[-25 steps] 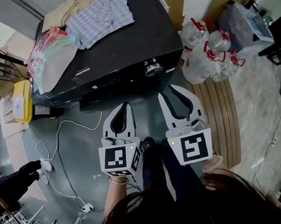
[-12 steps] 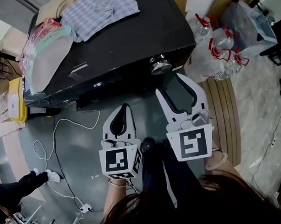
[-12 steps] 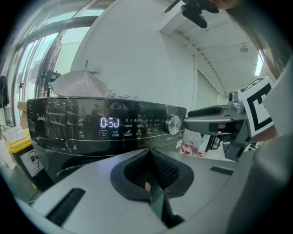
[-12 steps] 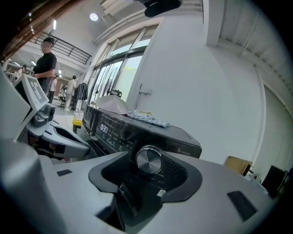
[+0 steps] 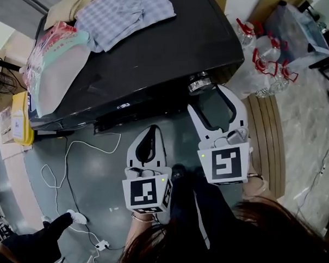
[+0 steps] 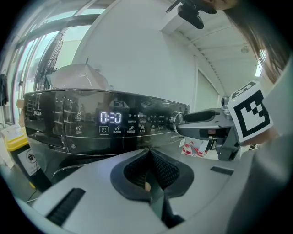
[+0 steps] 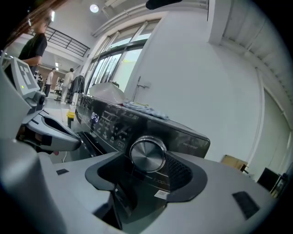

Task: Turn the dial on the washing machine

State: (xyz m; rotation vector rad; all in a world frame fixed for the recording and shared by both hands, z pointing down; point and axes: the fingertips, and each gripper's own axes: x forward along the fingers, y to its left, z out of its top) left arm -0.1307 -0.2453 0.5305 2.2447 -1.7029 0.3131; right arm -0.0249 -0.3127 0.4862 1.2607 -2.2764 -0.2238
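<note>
The black washing machine (image 5: 150,52) has a silver dial (image 5: 199,83) at the right end of its front panel. My right gripper (image 5: 208,99) is open; its jaws have just been opening wide. In the right gripper view the dial (image 7: 147,154) stands just ahead of the gap of this gripper (image 7: 146,176), and no pad touches it. My left gripper (image 5: 150,131) is lower and to the left, shut and empty, pointing at the panel. The left gripper view shows its own closed jaws (image 6: 149,155), the lit display (image 6: 111,117), the dial (image 6: 176,120) and the right gripper (image 6: 206,123) by it.
Checked and beige clothes (image 5: 121,15) and a filled plastic bag (image 5: 55,62) lie on the machine's lid. Large water bottles (image 5: 265,58) stand right of it beside a wooden platform (image 5: 265,134). A yellow container (image 5: 21,118) and a white cable (image 5: 73,159) are on the floor at left.
The right gripper's jaws have spread much wider and it has come up close to the dial. The left gripper has stayed shut, below the panel.
</note>
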